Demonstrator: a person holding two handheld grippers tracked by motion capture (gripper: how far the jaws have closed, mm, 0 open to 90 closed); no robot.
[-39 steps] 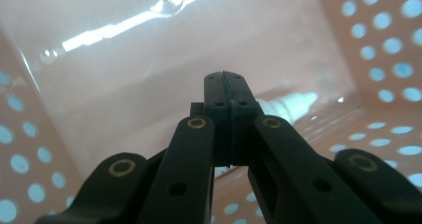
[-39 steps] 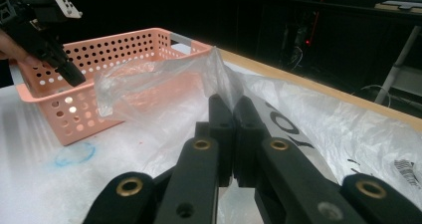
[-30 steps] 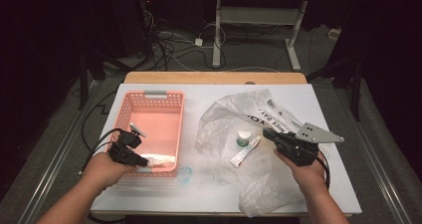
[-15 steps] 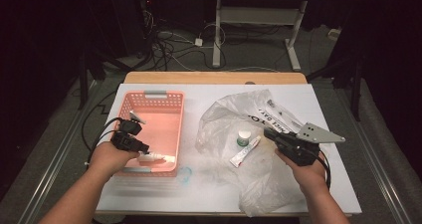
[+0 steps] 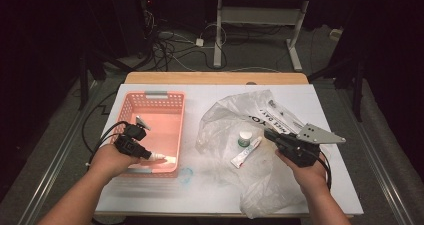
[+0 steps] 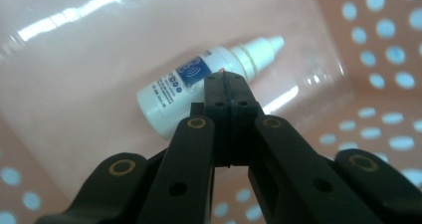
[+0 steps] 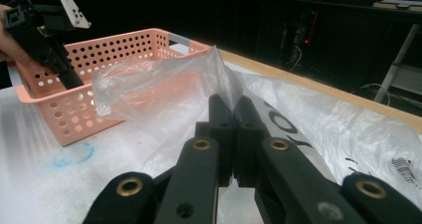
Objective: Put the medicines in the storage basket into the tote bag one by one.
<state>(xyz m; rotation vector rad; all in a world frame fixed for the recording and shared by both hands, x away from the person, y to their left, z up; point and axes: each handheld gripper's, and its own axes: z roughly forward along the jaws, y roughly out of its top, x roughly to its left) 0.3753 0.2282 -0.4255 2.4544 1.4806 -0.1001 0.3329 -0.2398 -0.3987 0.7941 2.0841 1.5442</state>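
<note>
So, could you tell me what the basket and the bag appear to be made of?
The basket looks like moulded pink plastic with a slight sheen: rigid walls punched with even round holes. The bag seems thin clear plastic film, glossy and crinkled, with the table showing through it.

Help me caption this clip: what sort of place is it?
Probably a lab or workshop recording bay: a white-topped table in a dark room, loose cables across the floor behind it, and the metal legs of a bench beyond.
</note>
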